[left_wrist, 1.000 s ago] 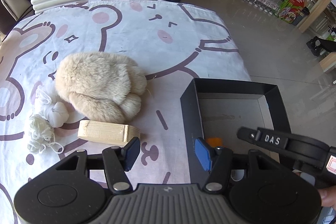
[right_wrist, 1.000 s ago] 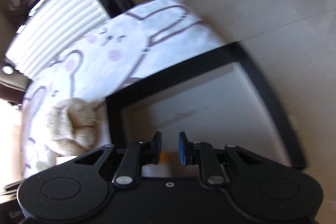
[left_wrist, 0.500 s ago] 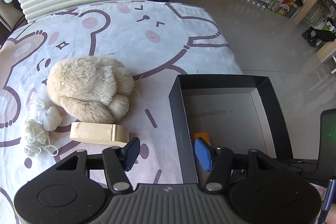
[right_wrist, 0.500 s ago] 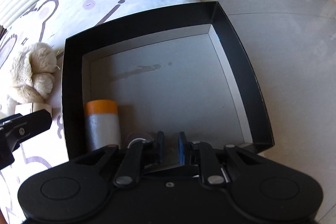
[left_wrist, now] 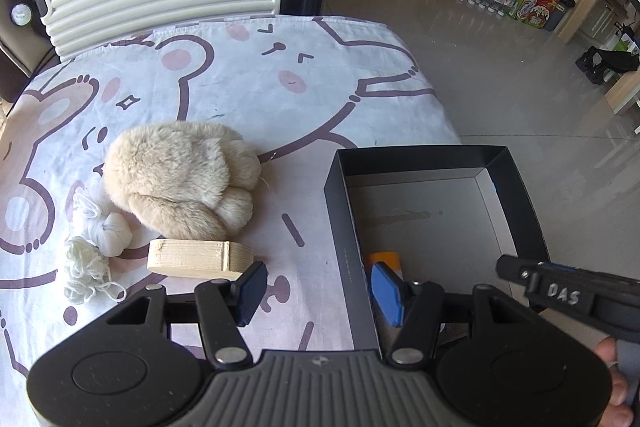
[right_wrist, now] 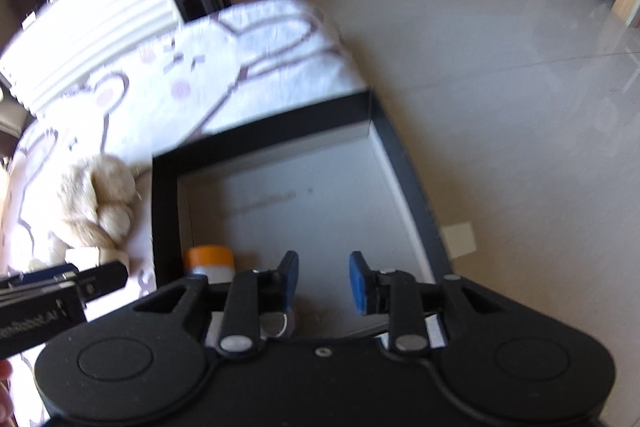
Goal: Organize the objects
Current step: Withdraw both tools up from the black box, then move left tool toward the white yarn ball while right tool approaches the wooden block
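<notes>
Tabletop under the white cartoon-bear cloth carries everything we still have to sort. Black open-top cardboard box sits at its right edge; inside, against the near-left wall, lies a cylindrical roll with an orange end, plus a small metallic item under our right tool that we can't identify.

Outside the box, in size order: beige fluffy plush toy, pale wooden block just in front of it, white cloth bundle and tangle of white yarn to its left.

Left gripper is spread wide, nothing between its blue pads, straddling the box's left wall. Right gripper hangs over the box's near end, fingers apart, empty.

Our read: we're between picks, one item boxed and four outside. Wooden block is nearest the left tool, so the next move looks like shifting left, dropping over the block and closing across its short sides.

Right view is motion-blurred; box's near wall and bottom are hidden behind both tool bodies.
</notes>
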`<action>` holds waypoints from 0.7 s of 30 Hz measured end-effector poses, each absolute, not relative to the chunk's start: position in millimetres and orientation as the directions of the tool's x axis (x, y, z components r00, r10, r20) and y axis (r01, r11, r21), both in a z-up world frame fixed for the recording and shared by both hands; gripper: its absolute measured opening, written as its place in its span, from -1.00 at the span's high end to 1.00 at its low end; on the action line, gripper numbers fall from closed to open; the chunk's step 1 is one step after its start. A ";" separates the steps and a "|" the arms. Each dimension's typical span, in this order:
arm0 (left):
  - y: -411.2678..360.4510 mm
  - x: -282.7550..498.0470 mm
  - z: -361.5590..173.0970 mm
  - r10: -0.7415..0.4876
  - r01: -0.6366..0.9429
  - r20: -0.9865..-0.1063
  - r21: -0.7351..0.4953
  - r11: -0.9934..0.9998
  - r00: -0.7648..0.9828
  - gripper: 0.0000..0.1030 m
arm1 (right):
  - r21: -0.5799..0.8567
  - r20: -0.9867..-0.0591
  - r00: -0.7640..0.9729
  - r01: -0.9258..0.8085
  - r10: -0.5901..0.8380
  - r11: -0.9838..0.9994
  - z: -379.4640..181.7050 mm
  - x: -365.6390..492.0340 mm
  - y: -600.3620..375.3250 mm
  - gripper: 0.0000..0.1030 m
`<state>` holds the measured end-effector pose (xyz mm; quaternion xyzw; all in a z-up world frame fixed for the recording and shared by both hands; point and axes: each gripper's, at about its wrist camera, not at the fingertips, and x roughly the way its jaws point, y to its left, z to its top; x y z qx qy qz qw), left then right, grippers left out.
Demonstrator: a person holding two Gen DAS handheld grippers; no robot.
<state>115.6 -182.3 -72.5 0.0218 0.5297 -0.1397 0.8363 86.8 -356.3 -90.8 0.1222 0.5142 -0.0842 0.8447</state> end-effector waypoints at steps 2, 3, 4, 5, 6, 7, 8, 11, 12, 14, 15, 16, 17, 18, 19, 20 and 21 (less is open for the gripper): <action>-183.4 112.2 -68.9 -0.206 0.261 -0.889 -0.103 0.960 0.408 -0.14 | 0.113 -0.874 0.484 0.279 -0.038 0.954 -81.8 81.3 -360.0 0.31; -183.5 110.9 -67.4 -0.205 0.262 -0.888 -0.100 0.960 0.412 -0.14 | 0.110 -0.867 0.495 0.283 -0.047 0.953 -77.6 80.2 -362.3 0.24; -183.8 109.4 -65.5 -0.202 0.262 -0.886 -0.096 0.960 0.416 -0.14 | 0.108 -0.862 0.504 0.288 -0.055 0.952 -74.4 79.0 -364.3 0.16; -183.9 108.0 -64.0 -0.199 0.263 -0.885 -0.092 0.961 0.420 -0.14 | 0.104 -0.858 0.510 0.293 -0.063 0.951 -71.2 76.8 -365.5 0.13; -184.0 106.7 -62.6 -0.198 0.263 -0.884 -0.089 0.961 0.423 -0.15 | 0.099 -0.853 0.517 0.296 -0.072 0.950 -67.7 74.8 -366.8 0.06; -184.1 105.0 -61.2 -0.195 0.264 -0.883 -0.084 0.961 0.427 -0.17 | 0.094 -0.850 0.521 0.299 -0.080 0.950 -65.1 72.9 -368.4 -0.03; -184.3 103.6 -60.1 -0.191 0.265 -0.882 -0.079 0.961 0.431 -0.18 | 0.088 -0.847 0.524 0.305 -0.090 0.948 -62.3 70.9 -370.0 -0.07; -185.2 99.7 -57.3 -0.178 0.271 -0.879 -0.058 0.961 0.442 -0.26 | 0.075 -0.838 0.534 0.315 -0.112 0.946 -55.9 65.4 -373.7 -0.16; -184.9 98.9 -56.8 -0.174 0.270 -0.879 -0.053 0.961 0.444 -0.29 | 0.072 -0.836 0.536 0.317 -0.116 0.946 -54.1 63.4 -374.5 -0.21; -184.2 97.6 -56.1 -0.168 0.267 -0.878 -0.048 0.963 0.448 -0.40 | 0.060 -0.833 0.538 0.318 -0.128 0.946 -52.2 61.2 -374.4 -0.30; -183.7 96.8 -55.7 -0.164 0.264 -0.877 -0.045 0.964 0.451 -0.48 | 0.052 -0.832 0.538 0.315 -0.133 0.948 -50.9 60.3 -374.3 -0.35; -183.5 96.0 -55.1 -0.159 0.261 -0.876 -0.039 0.965 0.455 -0.58 | 0.043 -0.831 0.538 0.312 -0.140 0.949 -49.8 59.3 -374.0 -0.42; -183.2 95.2 -54.4 -0.155 0.259 -0.875 -0.035 0.965 0.459 -0.63 | 0.034 -0.828 0.540 0.311 -0.148 0.950 -48.5 58.0 -373.4 -0.46; -182.9 94.7 -53.8 -0.153 0.257 -0.873 -0.033 0.966 0.462 -0.71 | 0.027 -0.825 0.543 0.309 -0.153 0.951 -46.9 56.9 -373.4 -0.52; -182.7 94.2 -53.3 -0.151 0.255 -0.872 -0.032 0.967 0.466 -0.76 | 0.021 -0.822 0.546 0.308 -0.159 0.951 -45.6 55.2 -373.5 -0.57; -182.7 93.7 -52.6 -0.149 0.251 -0.871 -0.031 0.967 0.468 -0.78 | 0.018 -0.820 0.549 0.308 -0.163 0.951 -44.5 54.0 -373.7 -0.59; -182.6 93.3 -52.2 -0.148 0.249 -0.870 -0.031 0.968 0.470 -0.83 | 0.016 -0.818 0.551 0.308 -0.165 0.951 -43.6 53.2 -374.4 -0.62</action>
